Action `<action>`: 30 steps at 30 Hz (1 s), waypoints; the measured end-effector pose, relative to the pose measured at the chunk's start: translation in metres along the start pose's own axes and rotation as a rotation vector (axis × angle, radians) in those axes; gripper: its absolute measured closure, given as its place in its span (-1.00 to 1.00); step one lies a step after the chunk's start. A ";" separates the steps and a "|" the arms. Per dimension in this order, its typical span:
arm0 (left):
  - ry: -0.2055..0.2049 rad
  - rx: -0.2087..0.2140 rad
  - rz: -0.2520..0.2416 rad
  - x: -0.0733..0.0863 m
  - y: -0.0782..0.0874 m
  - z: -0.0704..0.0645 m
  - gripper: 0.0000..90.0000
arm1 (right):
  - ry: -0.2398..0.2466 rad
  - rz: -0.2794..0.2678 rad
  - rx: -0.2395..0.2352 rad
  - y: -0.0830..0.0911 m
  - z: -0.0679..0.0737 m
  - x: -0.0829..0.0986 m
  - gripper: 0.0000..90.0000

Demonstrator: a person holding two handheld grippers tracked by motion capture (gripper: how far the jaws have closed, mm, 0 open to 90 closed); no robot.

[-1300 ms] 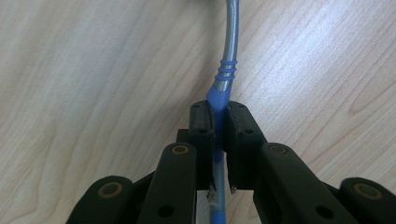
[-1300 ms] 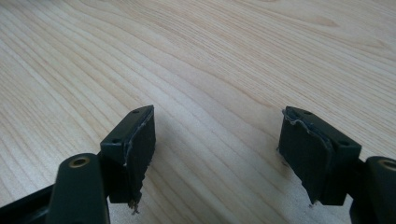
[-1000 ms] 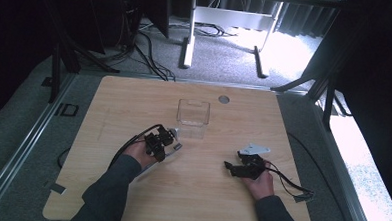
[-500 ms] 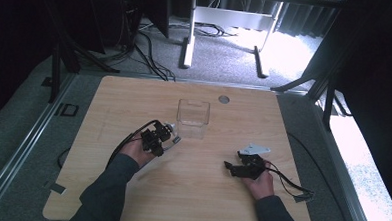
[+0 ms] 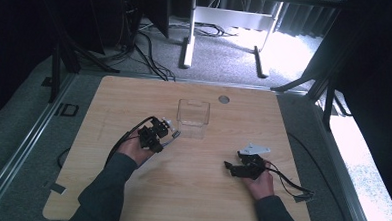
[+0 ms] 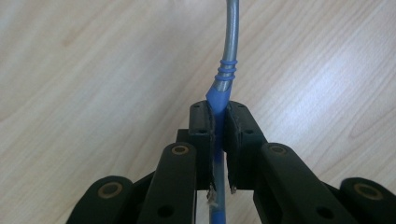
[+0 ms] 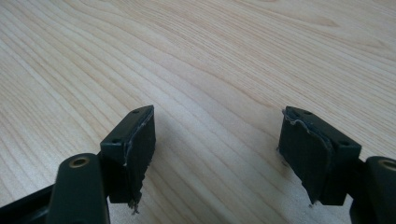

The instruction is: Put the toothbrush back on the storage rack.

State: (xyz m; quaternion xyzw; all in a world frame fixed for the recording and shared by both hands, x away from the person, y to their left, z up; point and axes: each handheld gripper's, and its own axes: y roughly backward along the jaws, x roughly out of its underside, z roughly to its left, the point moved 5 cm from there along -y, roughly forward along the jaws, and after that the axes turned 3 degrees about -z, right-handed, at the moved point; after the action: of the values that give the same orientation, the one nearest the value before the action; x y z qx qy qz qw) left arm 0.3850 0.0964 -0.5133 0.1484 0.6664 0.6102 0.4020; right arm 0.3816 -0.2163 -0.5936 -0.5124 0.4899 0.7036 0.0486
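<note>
Since the earlier frames, left gripper [image 5: 169,136] has shifted slightly toward the clear box [image 5: 193,118], carrying the spoon [image 6: 223,84] with it; right gripper [image 5: 230,167] has stayed in place near the front right of the table [image 5: 109,101].

Left gripper — jaws closed on the spoon's blue handle, as the left gripper view shows: the handle runs up between the two pads [image 6: 208,135], its blue sleeve ends in three ribs just past the jaw tips, and a bare metal stem curves on above the wood. The far end of the spoon passes out of that view at the top. In the high view a pale, thin tip projects from the gripper toward the box's lower left corner and lies just beside it; whether it touches the box cannot be told.

Right gripper — jaws wide apart, nothing between them. The right gripper view shows the two worn pads [image 7: 140,140] low over bare wood grain. In the high view this gripper sits in the person's right hand [image 5: 261,182], with its grey plate on top and its cable trailing off to the right edge.

Box: upright, transparent, open at the top, standing at mid-table, behind the left gripper and well apart from the right one. A small round grommet [image 5: 224,99] lies in the tabletop beyond it.
</note>
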 end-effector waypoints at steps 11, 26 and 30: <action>0.030 -0.017 -0.060 -0.002 0.009 0.006 0.82 | 0.000 -0.001 0.000 0.000 0.000 0.000 -0.40; 0.054 -0.025 -0.105 -0.003 0.015 0.011 0.82 | 0.000 0.000 0.000 0.000 0.000 0.000 -0.40; 0.059 -0.033 -0.127 -0.004 0.018 0.012 0.82 | 0.000 0.000 0.000 0.000 0.000 0.000 -0.40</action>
State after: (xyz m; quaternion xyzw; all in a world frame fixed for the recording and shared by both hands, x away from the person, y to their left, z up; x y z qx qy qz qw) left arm 0.3912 0.1061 -0.4944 0.0811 0.6757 0.5986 0.4226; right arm 0.3817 -0.2163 -0.5936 -0.5125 0.4898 0.7036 0.0487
